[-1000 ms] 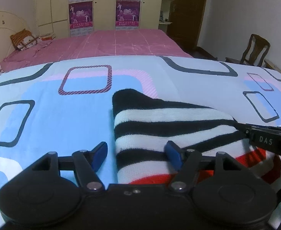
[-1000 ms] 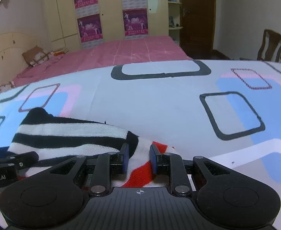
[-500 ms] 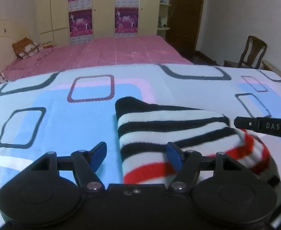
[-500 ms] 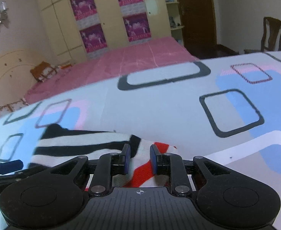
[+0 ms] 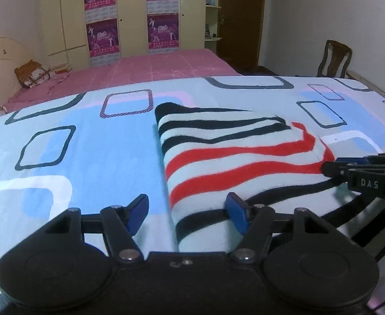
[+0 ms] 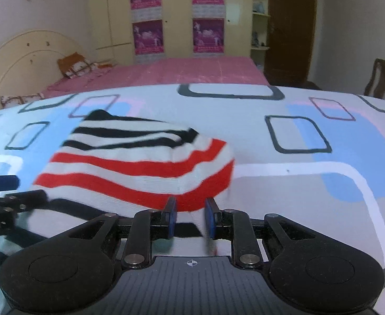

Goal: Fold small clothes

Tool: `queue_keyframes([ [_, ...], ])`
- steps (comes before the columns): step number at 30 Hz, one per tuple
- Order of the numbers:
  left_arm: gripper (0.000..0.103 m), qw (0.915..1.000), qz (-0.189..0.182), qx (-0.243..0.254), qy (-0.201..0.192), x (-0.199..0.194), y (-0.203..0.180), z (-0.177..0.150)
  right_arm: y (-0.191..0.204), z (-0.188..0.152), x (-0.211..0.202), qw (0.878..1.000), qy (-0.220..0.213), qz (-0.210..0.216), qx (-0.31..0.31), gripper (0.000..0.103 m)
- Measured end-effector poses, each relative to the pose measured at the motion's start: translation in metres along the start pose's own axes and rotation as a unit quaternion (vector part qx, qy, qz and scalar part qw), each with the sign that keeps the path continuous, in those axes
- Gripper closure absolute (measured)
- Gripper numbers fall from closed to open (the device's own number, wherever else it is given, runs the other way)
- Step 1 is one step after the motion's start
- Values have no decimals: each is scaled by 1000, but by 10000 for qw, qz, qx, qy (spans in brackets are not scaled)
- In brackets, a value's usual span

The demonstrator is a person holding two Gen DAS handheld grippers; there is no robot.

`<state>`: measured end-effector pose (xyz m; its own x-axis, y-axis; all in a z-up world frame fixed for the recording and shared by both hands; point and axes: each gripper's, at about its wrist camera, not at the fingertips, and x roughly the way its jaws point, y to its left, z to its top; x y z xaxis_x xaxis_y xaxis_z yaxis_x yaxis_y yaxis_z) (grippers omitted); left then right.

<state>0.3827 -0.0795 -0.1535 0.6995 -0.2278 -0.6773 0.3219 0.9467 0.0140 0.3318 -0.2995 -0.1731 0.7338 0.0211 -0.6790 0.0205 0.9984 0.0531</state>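
A small knitted garment with black, white and red stripes lies folded on the patterned sheet; it also shows in the right wrist view. My left gripper is open, its blue pads straddling the garment's near left edge without closing on it. My right gripper is shut on the garment's near red-striped edge, which passes between its pads and is held lifted. The right gripper's fingers also appear at the garment's right side in the left wrist view. The left gripper's fingertips show at the left in the right wrist view.
The work surface is a bed sheet with blue, white and dark rounded squares. Behind it is a pink bed with a cushion, wardrobes with purple posters, a dark door and a wooden chair at the right.
The right gripper has pulled the garment's red-striped part up and back toward me, so more red stripes now show. The left gripper stayed open at the left edge.
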Motion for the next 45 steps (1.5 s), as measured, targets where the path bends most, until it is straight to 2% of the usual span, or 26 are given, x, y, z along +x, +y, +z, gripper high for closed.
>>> queue_keyframes([
  [3,40,10000,23,45,39,-4,1,3,-5,2,-4,9999,34,8,101,81],
  [7,43,9999,-92,-87,-71,-25,6,-3,-6,-3,-34,9996,-100,164,221,81],
  [14,45,9986,-497,66,146,-49,1,-30,1,-35,-78,9997,-82,7,233,81],
  [16,47,9980,-516,153,322,-43,-1,-40,2,-46,-81,9994,53,-44,352,81],
  [20,47,9970,-673,-4,383,-35,8,-46,5,-65,-78,9981,328,-197,481,81],
  [27,47,9949,-904,34,451,-34,16,-42,-6,-65,-76,9929,558,-108,1044,81],
  [28,44,9944,-958,-4,446,-35,18,-40,-6,-63,-81,9933,518,-84,1033,81],
  [30,25,9932,-1079,-96,418,-39,22,-35,-8,-56,-88,9938,472,-60,1001,81],
  [32,16,9931,-1104,-231,323,-41,24,-29,-11,-47,-92,9933,364,24,1098,80],
  [33,12,9931,-1094,-319,268,-41,25,-25,-13,-42,-92,9927,336,76,1156,71],
  [34,10,9930,-1086,-385,255,-38,25,-21,-15,-37,-89,9922,302,103,1207,41],
  [35,10,9929,-1067,-452,274,-34,25,-16,-16,-32,-85,9922,217,122,1221,30],
  [36,10,9928,-1026,-537,300,-28,26,-12,-17,-27,-80,9928,138,154,1183,25],
  [40,12,9883,-1124,-906,494,0,28,4,-28,-6,-42,9899,238,524,1294,25],
  [42,14,9860,-1179,-1019,598,16,28,8,-37,-1,-19,9843,431,773,1524,26],
  [45,20,9762,-1463,-1424,736,36,34,10,-52,-1,13,9724,652,1152,1920,26],
])
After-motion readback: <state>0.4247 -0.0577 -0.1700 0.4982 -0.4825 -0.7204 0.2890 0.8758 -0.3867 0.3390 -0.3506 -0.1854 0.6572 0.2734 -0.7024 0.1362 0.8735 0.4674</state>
